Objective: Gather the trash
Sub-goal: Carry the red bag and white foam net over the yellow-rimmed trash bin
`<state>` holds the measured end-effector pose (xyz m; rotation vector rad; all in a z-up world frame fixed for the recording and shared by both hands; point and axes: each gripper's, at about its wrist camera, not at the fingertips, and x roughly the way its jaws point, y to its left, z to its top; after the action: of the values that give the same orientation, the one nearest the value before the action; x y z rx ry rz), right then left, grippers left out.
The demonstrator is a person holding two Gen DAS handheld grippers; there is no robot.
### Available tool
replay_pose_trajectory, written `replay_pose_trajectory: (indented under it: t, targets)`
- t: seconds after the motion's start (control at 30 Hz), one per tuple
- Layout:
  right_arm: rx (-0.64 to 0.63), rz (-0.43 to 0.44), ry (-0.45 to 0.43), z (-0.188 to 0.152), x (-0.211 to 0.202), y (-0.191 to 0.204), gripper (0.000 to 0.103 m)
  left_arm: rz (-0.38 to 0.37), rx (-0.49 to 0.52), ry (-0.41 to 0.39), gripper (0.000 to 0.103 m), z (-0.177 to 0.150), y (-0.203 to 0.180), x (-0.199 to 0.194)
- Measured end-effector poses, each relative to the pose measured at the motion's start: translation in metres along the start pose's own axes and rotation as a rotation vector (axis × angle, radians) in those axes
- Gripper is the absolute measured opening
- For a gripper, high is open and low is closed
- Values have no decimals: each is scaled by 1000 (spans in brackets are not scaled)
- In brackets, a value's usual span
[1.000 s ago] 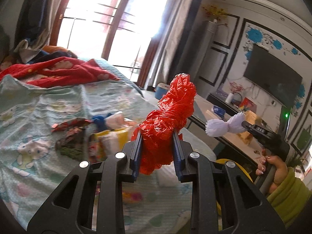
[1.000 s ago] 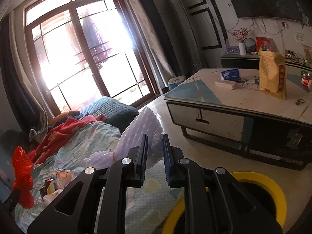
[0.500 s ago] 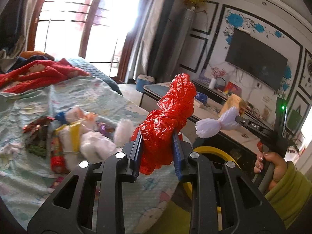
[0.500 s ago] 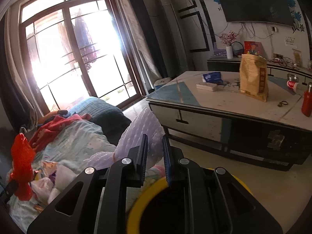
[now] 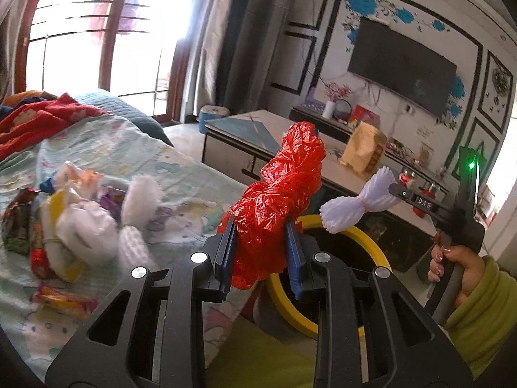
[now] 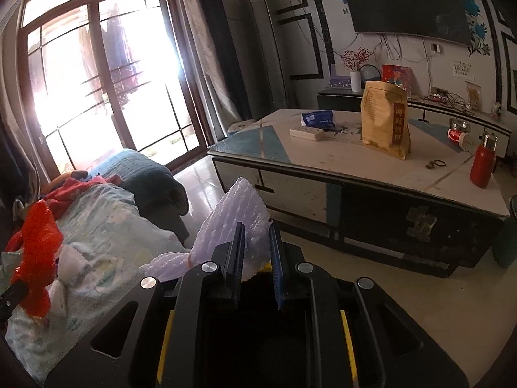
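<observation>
Sunlight pours through the tall window (image 5: 97, 32) behind the bed (image 5: 106, 148), whose pale printed sheet carries what I am after. Near the bed's left edge lies a loose heap of trash (image 5: 64, 223): crumpled wrappers, white tissue and a yellow packet, with one striped wrapper (image 5: 63, 300) lying apart toward the near edge. A red blanket (image 5: 38, 119) is bunched at the far left corner of the bed.

Moving right, my left gripper (image 5: 261, 252) has its fingers (image 5: 226, 252) pinching a crumpled red plastic bag (image 5: 281, 200), which stands up tall between them. Just behind and below it sits the yellow-rimmed bin (image 5: 371, 245), on the floor beside the bed's right edge.

Further right, my right gripper (image 6: 257, 258) has its fingers (image 6: 237, 252) pressed nearly together on a piece of white foam netting (image 6: 236, 216); from the left view I see that netting (image 5: 352, 207) held above the bin's far rim, with a hand (image 5: 455, 265) in a green sleeve (image 5: 484, 317) on the handle.

Beyond the bin stands the low desk (image 6: 339, 161), carrying a tan paper bag (image 6: 384, 119) near its middle, a blue packet (image 6: 318, 119) toward its far left corner and a red bottle (image 6: 483, 161) at its right edge. A television (image 6: 410, 3) hangs on the wall behind.
</observation>
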<state>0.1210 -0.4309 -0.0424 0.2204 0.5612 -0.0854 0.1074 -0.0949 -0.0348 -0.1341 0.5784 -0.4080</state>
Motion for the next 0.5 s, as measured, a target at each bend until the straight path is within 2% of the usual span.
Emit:
replay_pose_trajectory:
  t: [0.23, 0.5]
  targets:
    - [-62, -34, 23, -13, -9, -10, 15, -28, 48, 53, 21, -7, -26, 25]
    - [-102, -45, 89, -30, -8, -23, 15, -36, 111, 117, 21, -17, -54, 57]
